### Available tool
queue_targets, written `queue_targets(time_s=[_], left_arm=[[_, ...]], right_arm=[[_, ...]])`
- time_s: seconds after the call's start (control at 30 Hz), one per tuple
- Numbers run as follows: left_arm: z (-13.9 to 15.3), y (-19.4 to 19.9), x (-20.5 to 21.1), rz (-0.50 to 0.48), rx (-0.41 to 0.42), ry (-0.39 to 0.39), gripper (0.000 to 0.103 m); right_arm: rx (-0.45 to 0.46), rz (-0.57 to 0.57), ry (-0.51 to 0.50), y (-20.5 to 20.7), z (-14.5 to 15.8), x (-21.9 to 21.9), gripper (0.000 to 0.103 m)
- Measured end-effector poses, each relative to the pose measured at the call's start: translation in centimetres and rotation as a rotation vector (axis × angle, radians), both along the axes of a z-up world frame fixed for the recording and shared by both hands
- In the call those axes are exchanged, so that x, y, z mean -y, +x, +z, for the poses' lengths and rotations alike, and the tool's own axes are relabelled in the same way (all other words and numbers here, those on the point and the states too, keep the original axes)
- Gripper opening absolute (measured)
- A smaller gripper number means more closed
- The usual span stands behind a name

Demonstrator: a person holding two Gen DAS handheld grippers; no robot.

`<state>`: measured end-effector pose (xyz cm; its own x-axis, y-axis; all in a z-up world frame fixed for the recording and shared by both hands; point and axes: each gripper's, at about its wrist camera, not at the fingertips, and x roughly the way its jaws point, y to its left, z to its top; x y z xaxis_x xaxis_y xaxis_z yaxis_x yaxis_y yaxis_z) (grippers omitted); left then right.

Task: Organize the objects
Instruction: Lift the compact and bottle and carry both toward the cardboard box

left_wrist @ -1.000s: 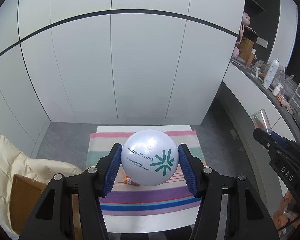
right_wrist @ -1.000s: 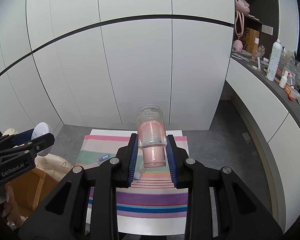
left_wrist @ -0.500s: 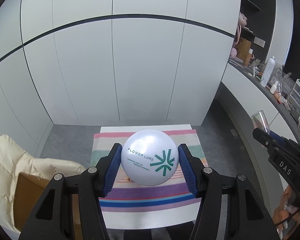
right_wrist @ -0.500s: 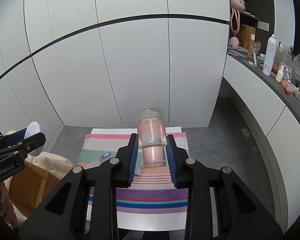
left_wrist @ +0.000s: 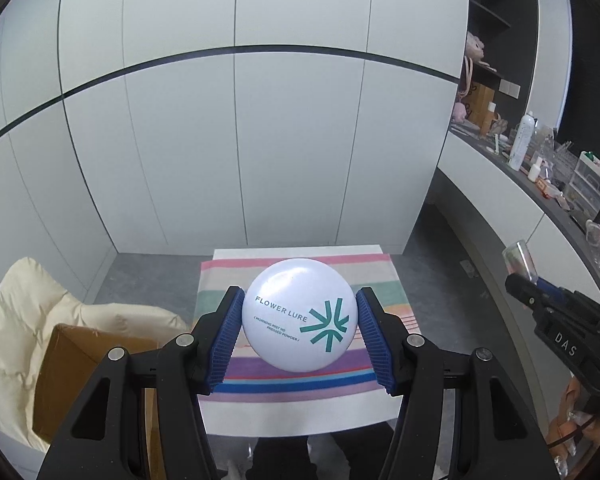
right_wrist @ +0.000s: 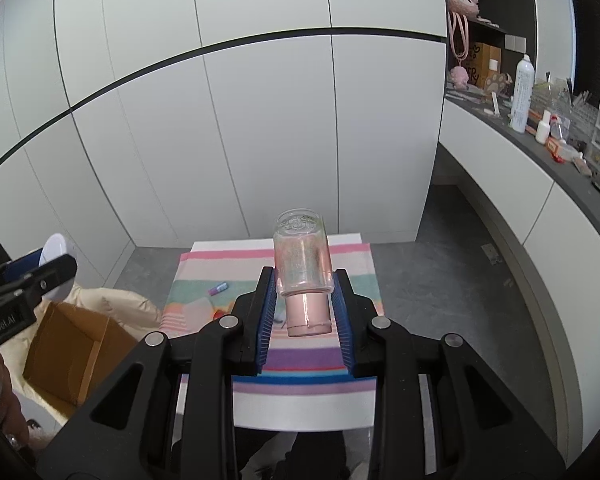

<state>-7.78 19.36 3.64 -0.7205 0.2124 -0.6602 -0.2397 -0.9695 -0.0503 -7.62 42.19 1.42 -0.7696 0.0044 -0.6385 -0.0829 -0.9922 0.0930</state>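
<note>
Both loads raised higher above striped desk [left_wrist: 300,400] over last second. Left tongs [left_wrist: 299,334] clamped on powder compact [left_wrist: 300,314]; right tongs [right_wrist: 304,316] clamped on pink bottle [right_wrist: 303,276]. Cardboard box [right_wrist: 72,352] at left judged likely drop spot; small items left on cloth.

The left gripper [left_wrist: 299,322] is clamped on a round white pressed-powder compact [left_wrist: 299,315], blue ribbed pads [left_wrist: 224,334] squeezing both sides, with the teal "FLOWER LURE" lettering and starburst logo facing the camera, held up above a striped cloth [left_wrist: 300,384] on a small white table [left_wrist: 300,414]. Off to the right, the right gripper [left_wrist: 540,298], marked "DAS", is up in the air with a clear jar [left_wrist: 521,260] poking out from its tip. Down at the left there's an open cardboard box [left_wrist: 76,364] nestled against a cream padded cushion [left_wrist: 24,312], and a cluttered dark counter [left_wrist: 548,184] curves along the right wall.
</note>
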Motion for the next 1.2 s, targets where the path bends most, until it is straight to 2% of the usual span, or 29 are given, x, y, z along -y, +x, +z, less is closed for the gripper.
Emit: queue_targets(time_s=[0.3,0.67,0.93,1.2], left_arm=[[-0.5,4.7,2.4,0.006,-0.009,0.016,0.059],[-3.1,9.4,4.8,-0.004,0.029,0.006,0.059],[-5.1,13.9,6.0,-0.03,0.085,0.034,0.059],[-5.1,17.0,6.6,-0.036,0.074,0.031,0.059]], right_arm=[[0.024,-0.004,-0.013,5.4,-1.1,0.9,0.029],[0.092,-0.001,-0.085,11.8,-4.3,1.6,0.029],[0.152,0.005,-0.071,16.4,-5.9,1.9,0.029],[0.174,0.021,-0.072,19.1,-6.9,2.1,0.029]])
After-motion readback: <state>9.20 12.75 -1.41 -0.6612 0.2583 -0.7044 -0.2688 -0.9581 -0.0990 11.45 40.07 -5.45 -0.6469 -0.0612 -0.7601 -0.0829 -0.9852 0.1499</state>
